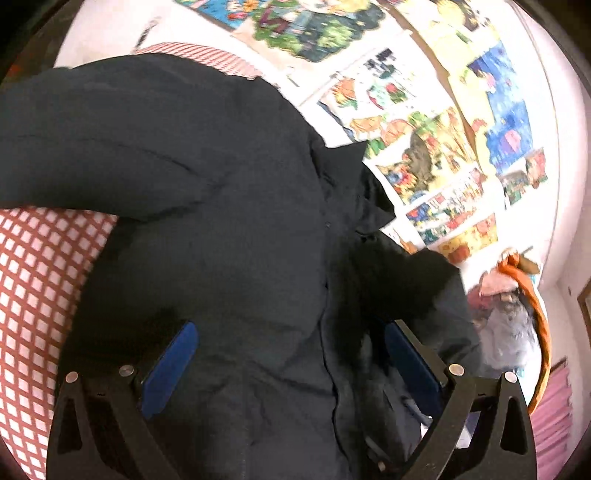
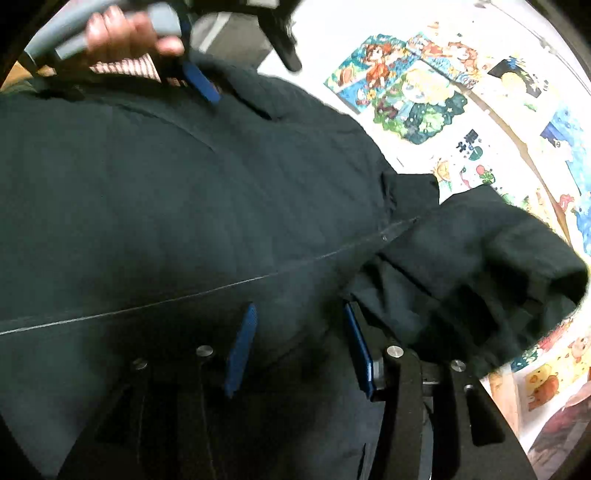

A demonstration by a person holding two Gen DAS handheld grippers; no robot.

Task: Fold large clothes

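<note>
From my left wrist camera I look down on the big black padded jacket [image 1: 207, 229], spread over a red-and-white checked bedcover [image 1: 40, 266]. My left gripper [image 1: 291, 350] hangs just over the jacket's front with its blue-padded fingers [image 1: 173, 365] standing wide apart; the cloth lies below and between them, and neither pad presses on it. One sleeve bulges off to the upper left, and the collar bunches near the middle right. Beyond the jacket a white wall carries a spread of colourful cartoon posters [image 1: 436, 147], and a heap of mixed clothes [image 1: 509, 306] sits at the far right.

From my right wrist camera the same jacket fills nearly the whole view, with a pale seam line [image 2: 207, 288] running across it. My right gripper [image 2: 299, 343] has its jaws parted, nothing clamped between the blue pads, with dark fabric directly beneath. At the top, a hand [image 2: 125, 33] grips the grey handle of the other gripper, whose blue finger [image 2: 199, 81] rests at the jacket's far edge.
</note>
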